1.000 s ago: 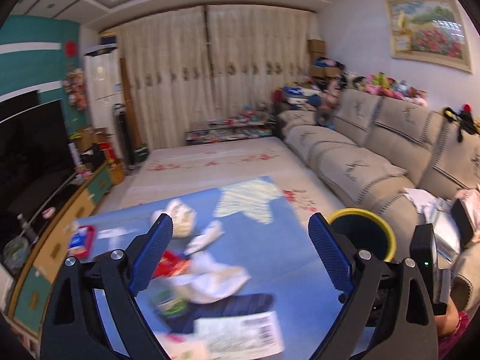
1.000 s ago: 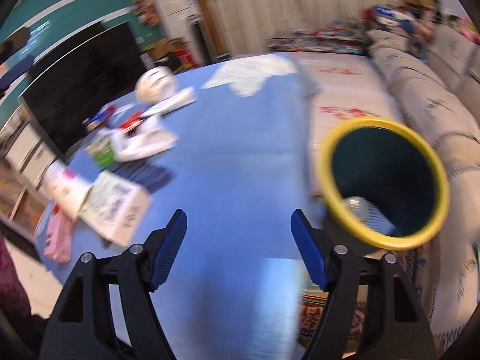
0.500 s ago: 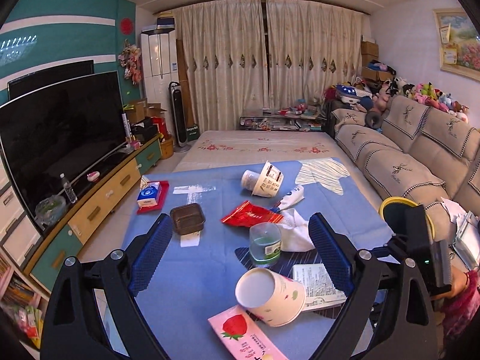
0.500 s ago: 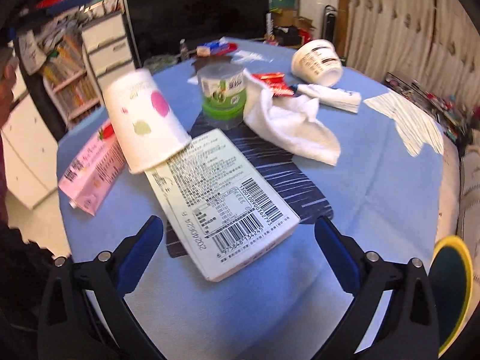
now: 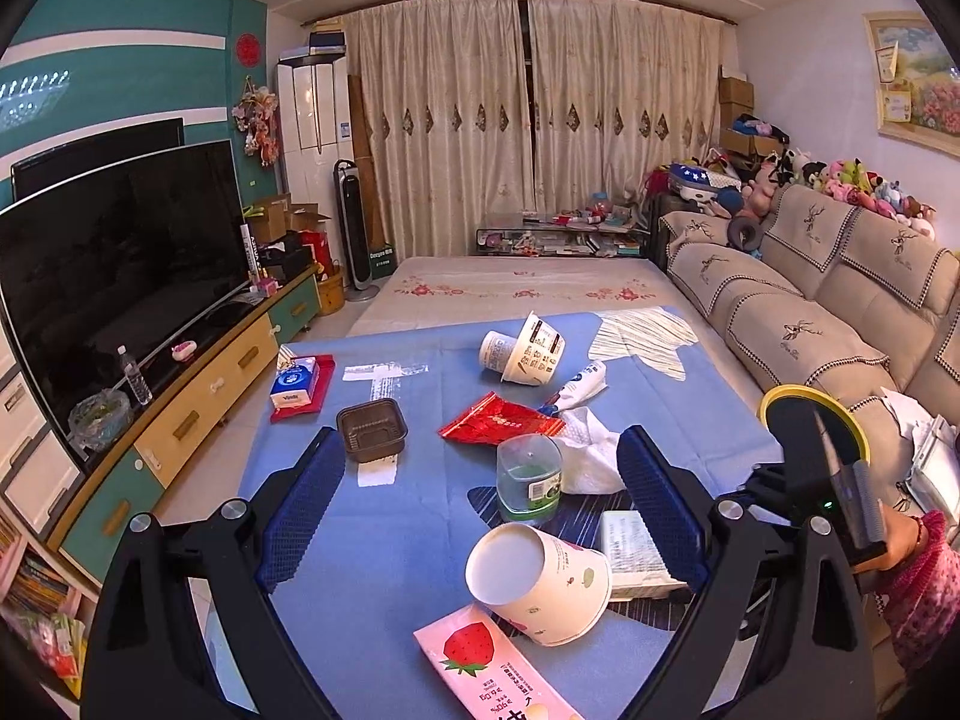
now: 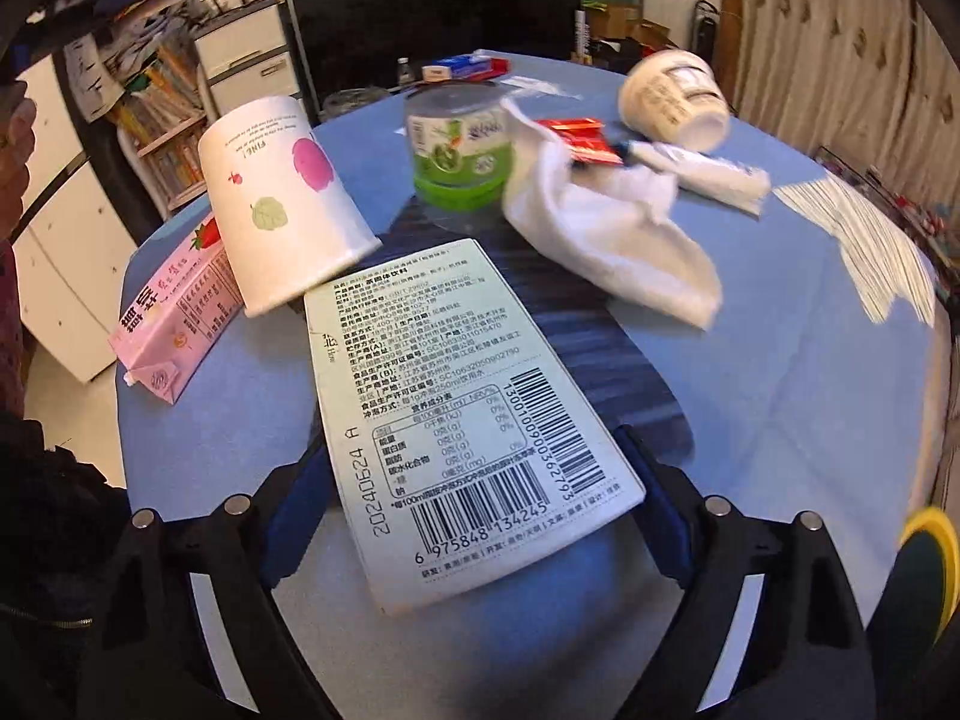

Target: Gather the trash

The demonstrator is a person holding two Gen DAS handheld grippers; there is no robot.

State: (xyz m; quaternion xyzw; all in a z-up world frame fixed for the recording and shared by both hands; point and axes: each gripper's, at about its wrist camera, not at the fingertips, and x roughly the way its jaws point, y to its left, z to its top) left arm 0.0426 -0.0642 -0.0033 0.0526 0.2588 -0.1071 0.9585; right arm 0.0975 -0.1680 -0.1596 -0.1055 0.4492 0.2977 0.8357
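The right hand-held gripper (image 6: 474,516) stood spread, jaws just narrowing, either side of the flat white box (image 6: 456,420) without visibly pressing it. The left hand-held gripper (image 5: 480,510) hung spread above the paper cup (image 5: 540,585) on the blue bench (image 5: 420,516).

Two paper cups (image 5: 543,579) (image 5: 528,351), two cartons (image 6: 465,414) (image 6: 174,315) — one bin (image 5: 810,426)

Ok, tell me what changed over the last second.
Both views swung from the yellow-rimmed bin to the littered table. The right gripper came down astride the barcode box; its jaws have just been closing, not yet gripping. Left gripper remains open and empty; the trash hasn't moved.
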